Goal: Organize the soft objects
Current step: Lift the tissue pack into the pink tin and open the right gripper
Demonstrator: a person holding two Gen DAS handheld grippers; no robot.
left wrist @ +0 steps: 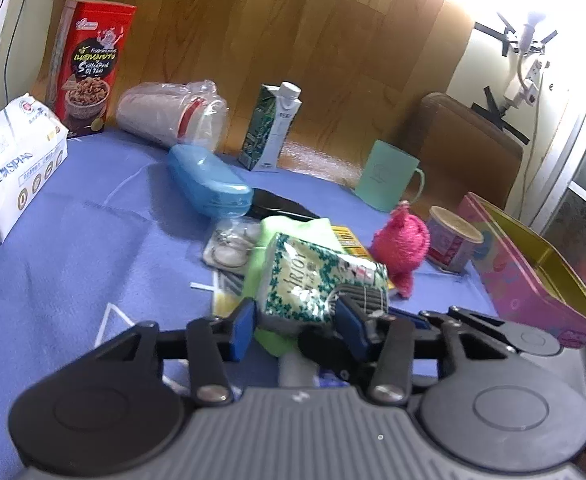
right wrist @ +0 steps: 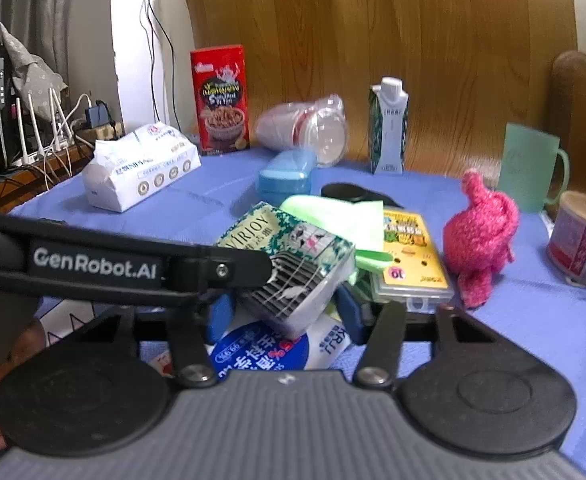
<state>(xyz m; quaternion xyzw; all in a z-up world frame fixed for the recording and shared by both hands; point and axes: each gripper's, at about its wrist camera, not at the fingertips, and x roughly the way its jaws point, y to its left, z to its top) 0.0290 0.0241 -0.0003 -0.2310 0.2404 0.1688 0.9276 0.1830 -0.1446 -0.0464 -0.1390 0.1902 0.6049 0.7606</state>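
Both grippers sit at one green-and-white tissue pack [left wrist: 313, 276]: the left gripper [left wrist: 293, 320] is pinched on its near end, while the right gripper [right wrist: 285, 312] has its blue pads either side of the pack, contact unclear. The pack lies mid-table on a green cloth [right wrist: 333, 212]. Best to lift it squarely, clear of the cloth and card box [right wrist: 411, 248]. Largest down: one blue tablecloth [left wrist: 73, 240], one big tissue bag [right wrist: 133, 168], one pink knitted toy [right wrist: 481, 232].
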